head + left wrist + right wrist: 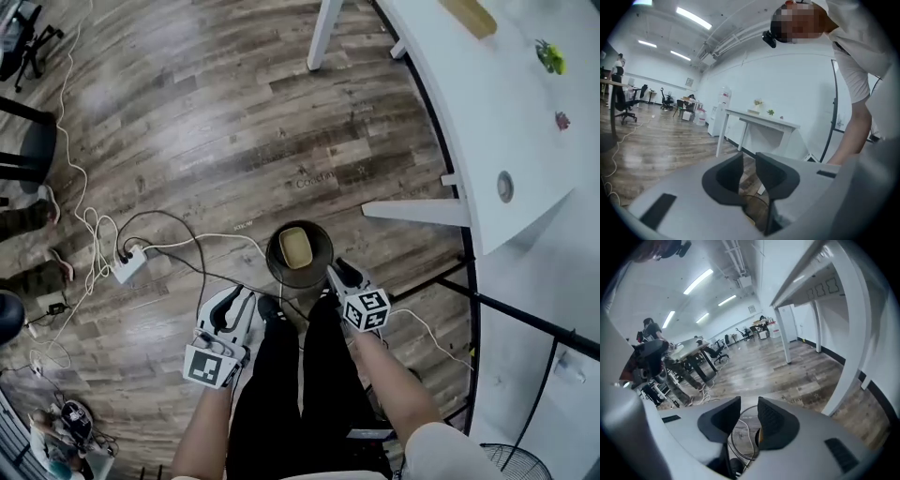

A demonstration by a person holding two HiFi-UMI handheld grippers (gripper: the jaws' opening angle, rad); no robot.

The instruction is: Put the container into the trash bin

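Sitting in trash bin (273, 255): container (294, 247), head view only | left gripper (749, 158), right gripper (749, 402): released

Open-plan office: desks (691, 348), swivel chairs (621, 101), strip lights (693, 18).

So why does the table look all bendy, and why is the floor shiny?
Head view: the wide lens bows the table edge into a curve, and pale glare sits on the floor. Left gripper view: dark round corners, and the ceiling lights glow bright. Right gripper view: the table leg bends too, and the floor shines.
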